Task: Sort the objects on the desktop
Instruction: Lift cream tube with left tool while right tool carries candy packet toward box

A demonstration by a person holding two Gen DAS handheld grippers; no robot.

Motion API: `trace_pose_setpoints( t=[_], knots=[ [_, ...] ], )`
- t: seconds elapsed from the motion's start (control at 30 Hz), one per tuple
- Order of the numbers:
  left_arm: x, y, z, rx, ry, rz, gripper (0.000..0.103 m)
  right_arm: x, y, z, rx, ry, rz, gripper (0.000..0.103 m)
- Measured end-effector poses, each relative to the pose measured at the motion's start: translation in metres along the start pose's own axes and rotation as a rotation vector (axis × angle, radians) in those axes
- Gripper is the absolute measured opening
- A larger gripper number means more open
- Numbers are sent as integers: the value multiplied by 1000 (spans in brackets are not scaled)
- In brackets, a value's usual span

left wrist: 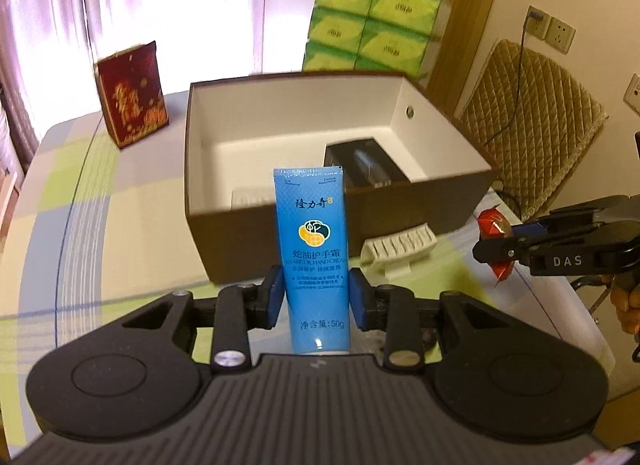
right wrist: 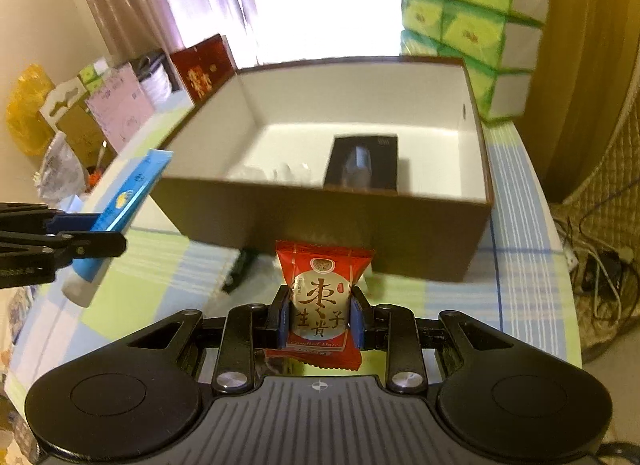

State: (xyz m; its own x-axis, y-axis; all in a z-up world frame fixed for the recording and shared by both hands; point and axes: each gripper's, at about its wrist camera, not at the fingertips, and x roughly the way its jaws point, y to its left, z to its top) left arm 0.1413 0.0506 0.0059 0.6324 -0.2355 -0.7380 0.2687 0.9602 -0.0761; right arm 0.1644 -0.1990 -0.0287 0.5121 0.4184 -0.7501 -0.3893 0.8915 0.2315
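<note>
My left gripper is shut on a blue hand cream tube, held upright above the checked tablecloth. In the right wrist view the same tube shows at the left edge, clamped in the left gripper. A red snack packet is pinched between the blue pads of my right gripper; in the left wrist view that packet and the right gripper appear at the far right. Ahead of both stands an open brown box holding a black carton.
A white ridged plastic piece lies on the table by the box's near corner. A red gift bag stands at the back left, green tissue packs behind the box. A quilted chair is at the right. A small black object lies near the box.
</note>
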Motion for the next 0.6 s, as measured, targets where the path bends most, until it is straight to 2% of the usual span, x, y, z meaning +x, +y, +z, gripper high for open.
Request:
trace_pose_setpoints(
  t=[0.37,0.6],
  knots=[
    [12,8,45,-3,-66,-17,29,12,5,52,-41,-60,45,26],
    [37,19,80,-26,-64,-26,29,38,0,91,-19,-61,93,26]
  ],
)
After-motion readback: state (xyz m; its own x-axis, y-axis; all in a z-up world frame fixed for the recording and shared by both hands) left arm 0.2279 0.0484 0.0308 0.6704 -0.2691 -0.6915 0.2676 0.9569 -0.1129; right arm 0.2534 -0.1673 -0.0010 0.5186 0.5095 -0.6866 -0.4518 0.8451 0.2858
